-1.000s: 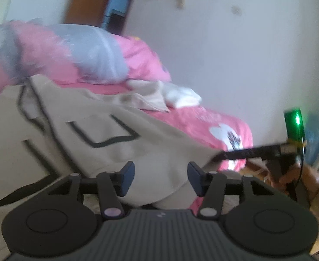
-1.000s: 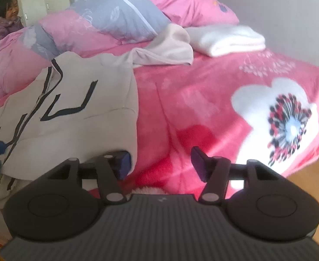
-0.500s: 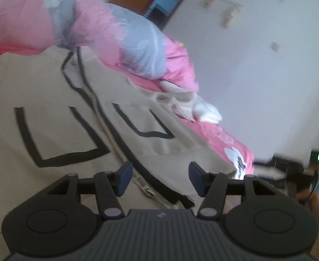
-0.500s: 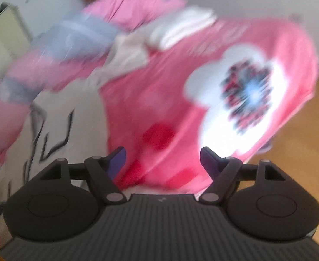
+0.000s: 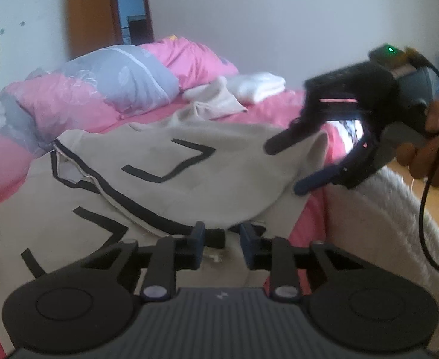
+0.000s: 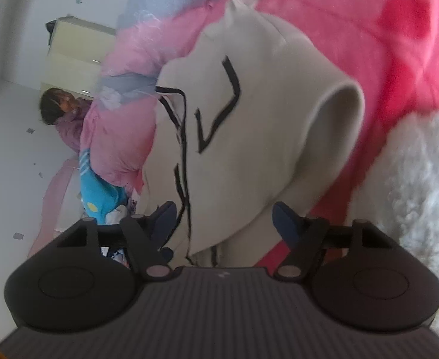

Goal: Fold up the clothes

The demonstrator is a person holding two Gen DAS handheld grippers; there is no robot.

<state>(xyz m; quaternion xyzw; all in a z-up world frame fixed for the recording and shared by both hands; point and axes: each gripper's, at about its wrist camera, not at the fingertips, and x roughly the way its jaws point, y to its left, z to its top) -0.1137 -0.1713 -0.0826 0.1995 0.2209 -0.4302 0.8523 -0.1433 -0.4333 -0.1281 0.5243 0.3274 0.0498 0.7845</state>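
Beige jacket (image 5: pixel 165 179) on pink bed (image 5: pixel 267 110); left gripper (image 5: pixel 219 239) half-closed around its near hem; right gripper (image 6: pixel 225 218), fingers wide apart, straddles jacket edge, gripping nothing

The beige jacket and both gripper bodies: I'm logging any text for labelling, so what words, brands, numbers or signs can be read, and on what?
No readable text in either view.
Beige jacket: black angular lines only, no letters.
Left gripper body: a small pale mark, too small to read.
Right gripper body: the same kind of mark, too small to read.
Pink bedspread: no lettering visible.
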